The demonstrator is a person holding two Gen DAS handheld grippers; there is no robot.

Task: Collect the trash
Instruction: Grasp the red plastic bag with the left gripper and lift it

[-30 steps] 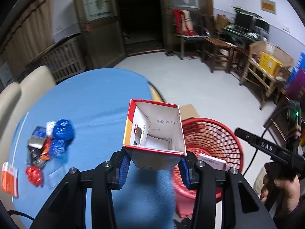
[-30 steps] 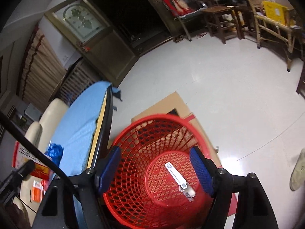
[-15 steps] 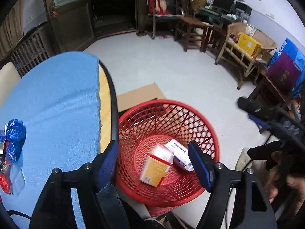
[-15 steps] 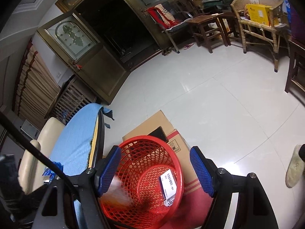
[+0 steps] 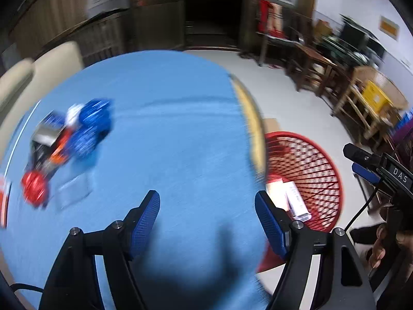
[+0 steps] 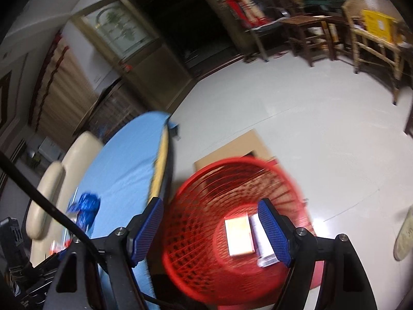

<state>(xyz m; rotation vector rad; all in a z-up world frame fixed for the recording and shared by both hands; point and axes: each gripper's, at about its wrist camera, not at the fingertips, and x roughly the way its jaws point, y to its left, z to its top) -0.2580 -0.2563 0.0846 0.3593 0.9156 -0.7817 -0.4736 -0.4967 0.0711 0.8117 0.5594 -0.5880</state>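
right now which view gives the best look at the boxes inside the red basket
The right wrist view. It looks down into the red basket, so the yellow box and the white box lie in view side by side on its bottom. The left wrist view shows the basket from the side, with the boxes partly hidden behind the table edge and the left tool.

One red basket (image 6: 232, 232) stands on the floor and holds two boxes: a yellowish one (image 6: 238, 236) and a white one (image 6: 263, 245). On the blue surface (image 5: 167, 129) lies one blurred pile of wrappers (image 5: 64, 142), too smeared to count.
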